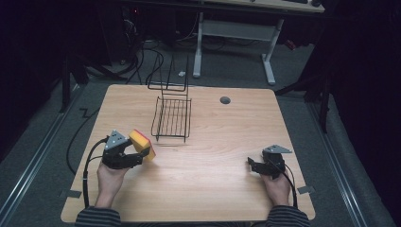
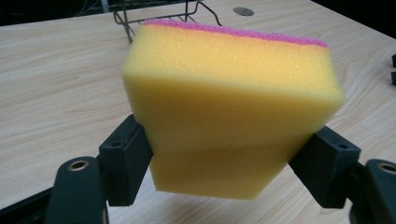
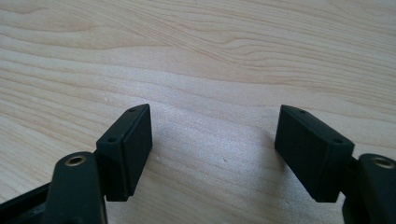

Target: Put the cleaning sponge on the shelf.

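A yellow sponge (image 1: pixel 141 143) with a pink scouring layer is held just above the wooden table (image 1: pixel 213 179), near its left side. My left gripper (image 1: pixel 135 153) is shut on the sponge (image 2: pixel 229 102), whose lower sides are squeezed in between the two black pads (image 2: pixel 128 161). A black wire rack (image 1: pixel 172 116) stands upright at the middle back of the table, to the right and beyond the sponge. At the right front of the table my right gripper (image 1: pixel 253 165) rests low, and in its own view the right gripper (image 3: pixel 212 154) is open over bare wood with nothing between its jaws.
A small grey round disc (image 1: pixel 225 100) sits in the table top at the back right. The rack's wire base (image 2: pixel 163 11) and the disc (image 2: pixel 243 11) lie beyond the sponge in the left gripper view. Desk legs and cables stand on the floor behind the table.
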A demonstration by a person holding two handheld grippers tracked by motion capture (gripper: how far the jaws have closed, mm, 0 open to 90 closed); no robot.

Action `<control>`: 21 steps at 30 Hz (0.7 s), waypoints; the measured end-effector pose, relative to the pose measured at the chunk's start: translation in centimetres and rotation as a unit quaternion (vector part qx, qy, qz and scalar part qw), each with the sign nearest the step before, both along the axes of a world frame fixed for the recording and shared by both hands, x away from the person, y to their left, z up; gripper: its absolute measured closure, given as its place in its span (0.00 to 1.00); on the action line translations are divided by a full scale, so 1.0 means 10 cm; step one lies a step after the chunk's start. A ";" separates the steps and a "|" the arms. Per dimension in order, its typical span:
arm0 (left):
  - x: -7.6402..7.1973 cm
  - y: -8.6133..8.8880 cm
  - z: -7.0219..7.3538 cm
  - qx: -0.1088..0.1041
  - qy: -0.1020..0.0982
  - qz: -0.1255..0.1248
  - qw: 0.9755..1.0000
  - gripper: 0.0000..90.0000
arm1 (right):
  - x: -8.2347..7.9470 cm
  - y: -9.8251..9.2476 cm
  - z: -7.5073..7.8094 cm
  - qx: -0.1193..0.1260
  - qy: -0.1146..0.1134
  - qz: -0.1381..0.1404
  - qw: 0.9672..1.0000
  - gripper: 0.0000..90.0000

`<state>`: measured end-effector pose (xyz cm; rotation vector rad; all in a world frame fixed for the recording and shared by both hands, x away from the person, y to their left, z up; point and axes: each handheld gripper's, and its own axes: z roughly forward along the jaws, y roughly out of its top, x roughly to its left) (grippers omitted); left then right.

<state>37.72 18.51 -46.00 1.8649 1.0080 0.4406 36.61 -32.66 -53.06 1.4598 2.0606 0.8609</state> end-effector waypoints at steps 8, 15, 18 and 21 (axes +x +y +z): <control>0.05 -0.06 0.10 -0.004 -0.004 -0.016 1.000 0.31 | 0.00 0.00 0.00 0.000 0.000 0.000 1.000 0.31; 0.10 -0.13 0.20 -0.004 -0.005 -0.026 1.000 0.31 | 0.00 0.00 0.00 0.000 0.000 0.000 1.000 0.31; 0.14 -0.16 0.25 -0.007 -0.005 -0.029 1.000 0.31 | 0.00 0.00 0.00 0.000 0.000 0.000 1.000 0.31; 0.19 -0.20 0.31 -0.004 -0.008 -0.033 0.999 0.31 | 0.00 0.00 0.00 0.001 0.001 0.000 1.000 0.31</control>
